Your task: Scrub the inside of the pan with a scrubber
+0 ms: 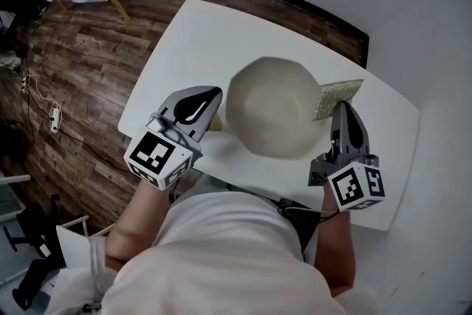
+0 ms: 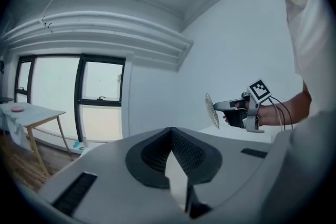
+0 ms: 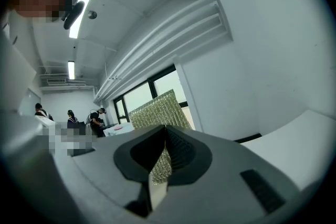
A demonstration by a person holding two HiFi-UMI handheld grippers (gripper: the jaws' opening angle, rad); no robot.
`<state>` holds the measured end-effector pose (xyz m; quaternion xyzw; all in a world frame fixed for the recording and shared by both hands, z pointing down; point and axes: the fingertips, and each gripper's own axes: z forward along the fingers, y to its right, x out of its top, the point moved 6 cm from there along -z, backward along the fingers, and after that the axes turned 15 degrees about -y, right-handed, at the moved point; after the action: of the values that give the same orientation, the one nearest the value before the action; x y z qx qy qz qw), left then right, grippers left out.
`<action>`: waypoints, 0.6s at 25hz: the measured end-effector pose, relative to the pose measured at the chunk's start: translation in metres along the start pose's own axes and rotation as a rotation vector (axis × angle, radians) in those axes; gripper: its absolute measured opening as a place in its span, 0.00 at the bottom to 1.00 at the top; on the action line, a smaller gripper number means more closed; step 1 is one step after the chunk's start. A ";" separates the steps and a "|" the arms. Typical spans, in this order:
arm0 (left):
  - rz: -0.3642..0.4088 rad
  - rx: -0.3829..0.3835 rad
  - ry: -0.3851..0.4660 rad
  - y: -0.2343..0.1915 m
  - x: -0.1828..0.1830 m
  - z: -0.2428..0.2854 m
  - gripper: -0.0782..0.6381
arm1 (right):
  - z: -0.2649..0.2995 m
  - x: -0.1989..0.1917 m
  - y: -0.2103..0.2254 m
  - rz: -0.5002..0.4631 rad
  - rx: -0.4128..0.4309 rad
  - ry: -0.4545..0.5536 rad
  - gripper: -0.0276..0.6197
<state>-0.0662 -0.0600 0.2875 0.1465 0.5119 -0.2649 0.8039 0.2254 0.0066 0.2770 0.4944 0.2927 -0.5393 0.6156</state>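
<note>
Seen from my head, a pale, many-sided pan [image 1: 273, 107] rests near the middle of a white bench [image 1: 192, 33], between my two tools. Dark wooden floor [image 1: 88, 70] lies beyond the bench.

My left hand-held gripper [image 1: 214, 96] is raised at the pan's left edge and angled toward it. In the left gripper view its jaws [image 2: 170, 131] are pressed together, and I can make out nothing gripped between them. The pan is out of sight in that view.

My right hand-held gripper [image 1: 341, 111] is at the pan's right edge. It is clamped on the scrubber [image 1: 338, 98], a glittery metallic mesh sheet that sticks out past the jaw tips. In the right gripper view the mesh [image 3: 157, 110] fills the gap between the jaws [image 3: 165, 128] and stands up beyond them. The left gripper view shows the scrubber [image 2: 211, 110] edge-on, held up in the air above the bench by the right hand-held gripper [image 2: 231, 110].
</note>
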 end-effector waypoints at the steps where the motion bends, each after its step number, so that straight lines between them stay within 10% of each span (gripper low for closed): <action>1: -0.006 0.001 0.007 -0.001 0.002 0.000 0.13 | -0.005 0.006 -0.001 0.002 0.000 0.014 0.08; 15: 0.005 0.008 0.048 0.001 0.024 0.009 0.13 | -0.022 0.035 -0.003 -0.045 -0.016 0.049 0.08</action>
<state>-0.0508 -0.0706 0.2703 0.1577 0.5296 -0.2613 0.7915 0.2352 0.0142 0.2369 0.4958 0.3229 -0.5387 0.5998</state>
